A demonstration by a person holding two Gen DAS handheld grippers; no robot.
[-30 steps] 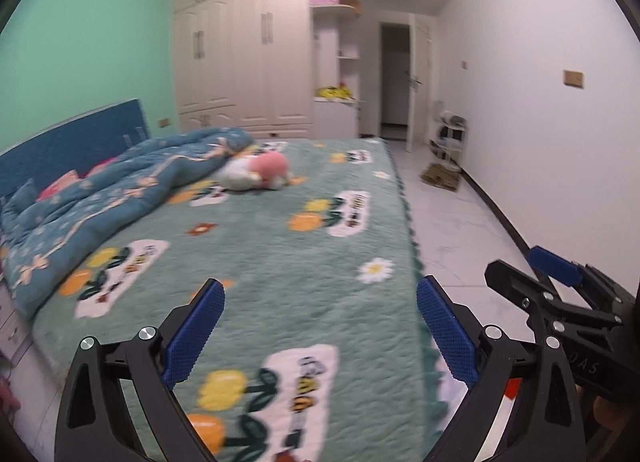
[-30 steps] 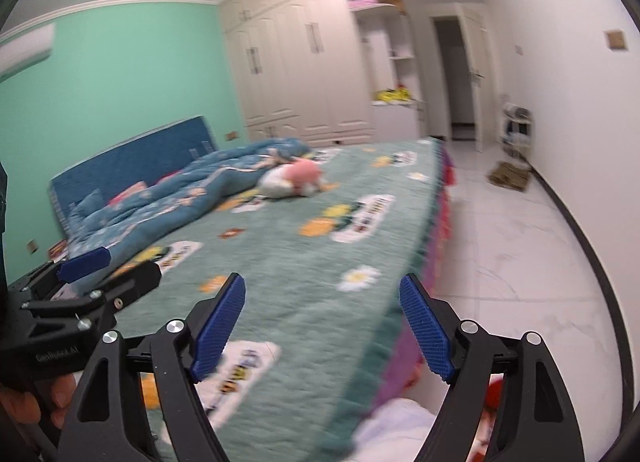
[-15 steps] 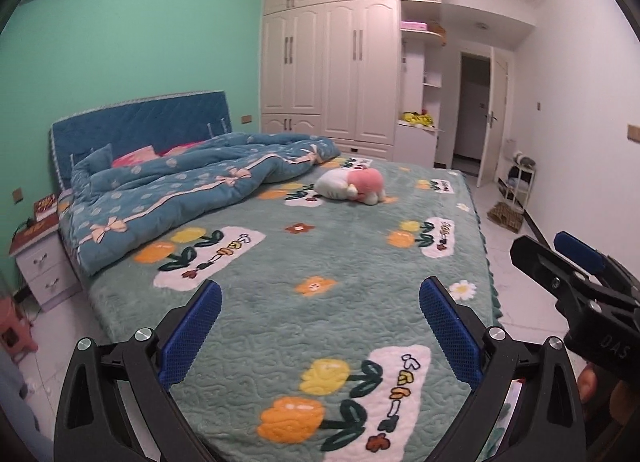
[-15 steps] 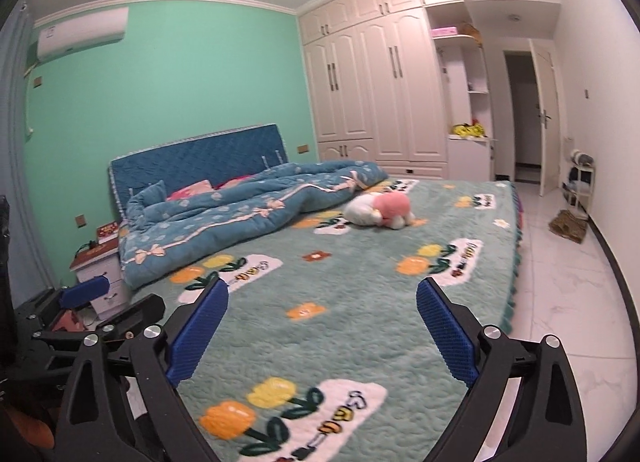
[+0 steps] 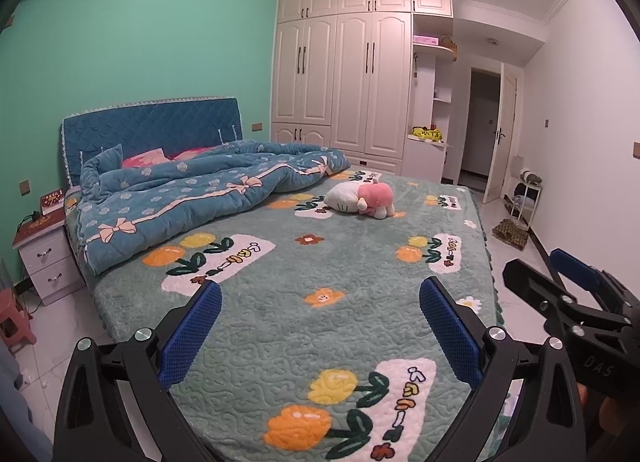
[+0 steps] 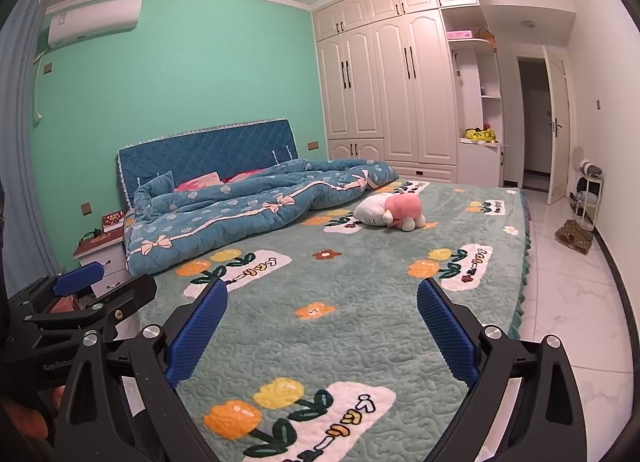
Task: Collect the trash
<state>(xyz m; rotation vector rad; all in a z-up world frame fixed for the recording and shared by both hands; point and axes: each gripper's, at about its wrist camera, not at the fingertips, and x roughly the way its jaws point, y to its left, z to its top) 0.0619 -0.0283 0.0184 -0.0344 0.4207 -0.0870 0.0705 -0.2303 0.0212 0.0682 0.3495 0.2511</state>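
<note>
I have both grippers held over the foot of the bed, side by side and pointing along it toward the headboard.

Left gripper: jaws spread wide, nothing between the blue pads; only the green flowered cover shows in the gap. Right gripper: jaws likewise spread wide, nothing between them. Each gripper shows at the edge of the other's view, apart from it.

Trash: I can make out none on the bed or on the floor from either camera.

On the bed: a blue quilt bunched at the head end on the left side, pink pillows partly under it, and a white-and-pink plush toy lying on the cover near the quilt's edge, well apart from both grippers.

Around the bed: a white nightstand at the left of the headboard, a white wardrobe on the far wall, an open door to its right, a small rack against the right wall with a brown mat on the floor beside it. An air conditioner hangs high on the green wall.
</note>
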